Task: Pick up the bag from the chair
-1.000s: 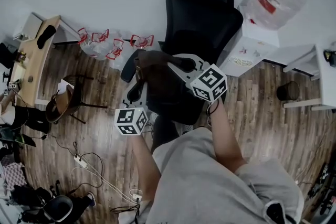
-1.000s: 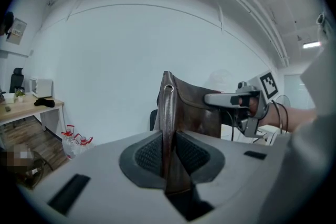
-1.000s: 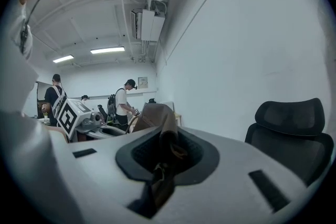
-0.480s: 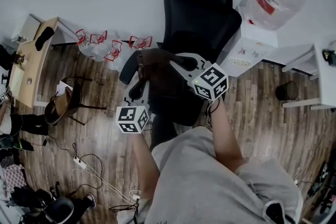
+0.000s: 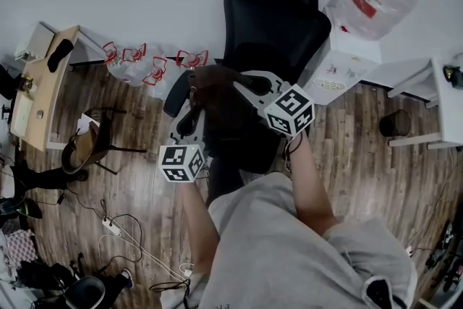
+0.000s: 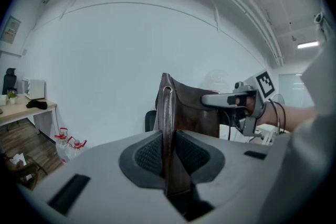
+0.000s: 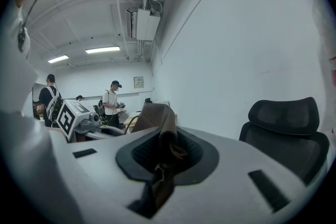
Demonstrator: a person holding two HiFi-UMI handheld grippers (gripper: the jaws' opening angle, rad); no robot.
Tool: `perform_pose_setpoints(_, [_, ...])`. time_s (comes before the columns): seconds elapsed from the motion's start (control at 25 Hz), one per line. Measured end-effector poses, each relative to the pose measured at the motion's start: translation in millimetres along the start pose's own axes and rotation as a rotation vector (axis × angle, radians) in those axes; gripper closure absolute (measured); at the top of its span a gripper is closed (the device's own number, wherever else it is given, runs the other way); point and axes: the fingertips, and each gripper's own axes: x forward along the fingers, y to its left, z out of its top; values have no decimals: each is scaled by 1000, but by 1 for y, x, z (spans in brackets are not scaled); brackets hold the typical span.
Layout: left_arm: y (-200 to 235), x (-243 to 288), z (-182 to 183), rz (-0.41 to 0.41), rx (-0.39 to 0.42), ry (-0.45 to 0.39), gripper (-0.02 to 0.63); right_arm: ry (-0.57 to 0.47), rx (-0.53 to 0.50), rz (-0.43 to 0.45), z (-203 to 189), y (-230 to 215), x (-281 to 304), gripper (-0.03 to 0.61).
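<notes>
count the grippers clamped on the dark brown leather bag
2. The left gripper pinches one end of the dark brown leather bag, at the head view's left; the right gripper clamps the opposite end, at the right. No others show.

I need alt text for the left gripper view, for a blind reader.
The left gripper is shut on the edge of a dark brown leather bag. Beyond it, the right gripper grips the bag's far side, before a white wall.

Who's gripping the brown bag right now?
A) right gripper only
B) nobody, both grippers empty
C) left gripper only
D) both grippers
D: each gripper view shows the brown bag clamped between its jaws, left gripper and right gripper alike.
</notes>
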Motion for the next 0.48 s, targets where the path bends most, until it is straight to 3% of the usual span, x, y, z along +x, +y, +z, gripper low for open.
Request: perform_pose_setpoints(0.48, [-5, 6, 1, -13, 3, 0, 555, -9, -21, -14, 1, -4, -6, 528])
